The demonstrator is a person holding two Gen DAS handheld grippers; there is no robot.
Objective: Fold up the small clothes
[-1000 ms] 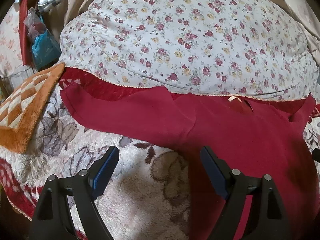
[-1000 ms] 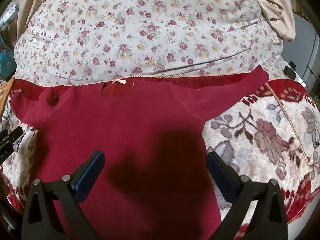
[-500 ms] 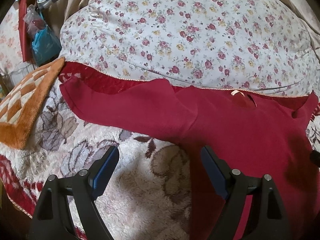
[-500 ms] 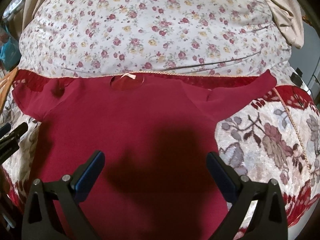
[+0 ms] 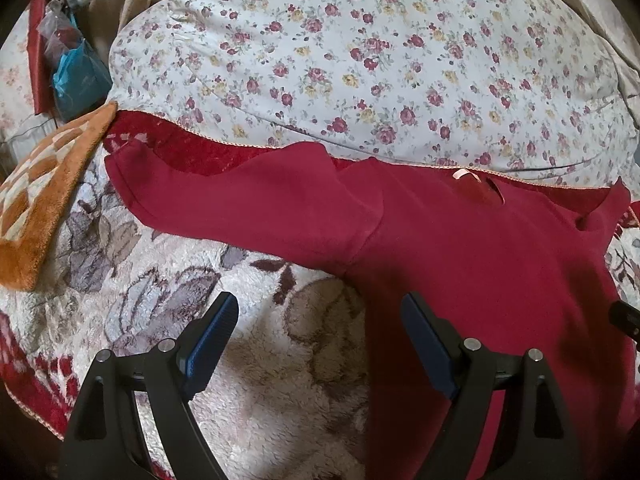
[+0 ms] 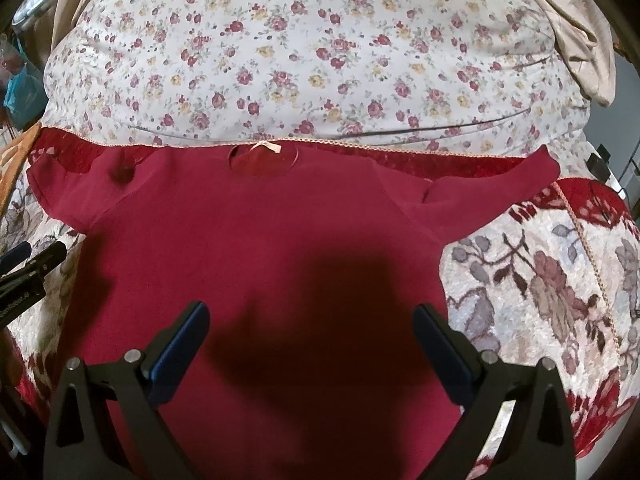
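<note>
A dark red short-sleeved shirt [image 6: 256, 248] lies spread flat on a floral plush blanket, neckline [image 6: 262, 158] toward the far side. Its left sleeve [image 5: 240, 204] stretches out to the left in the left wrist view; its right sleeve [image 6: 492, 188] points right in the right wrist view. My left gripper [image 5: 320, 320] hangs open above the blanket beside the shirt's left edge, under the armpit. Above the shirt's body my right gripper [image 6: 312, 324] stands open, casting a shadow on the cloth. Neither holds anything. The left gripper's fingers [image 6: 28, 264] show at the right wrist view's left edge.
A big quilt with small roses [image 5: 380, 64] bulges behind the shirt's collar. An orange checked mat [image 5: 44, 200] lies at far left, with bags and clutter [image 5: 76, 76] behind it. Beige cloth [image 6: 580, 40] hangs at far right. The floral blanket [image 6: 540, 288] spreads on both sides.
Both grippers have drifted forward and slightly lower toward the shirt, which sits lower in both views. The jaws stay open and the shirt has not moved.
</note>
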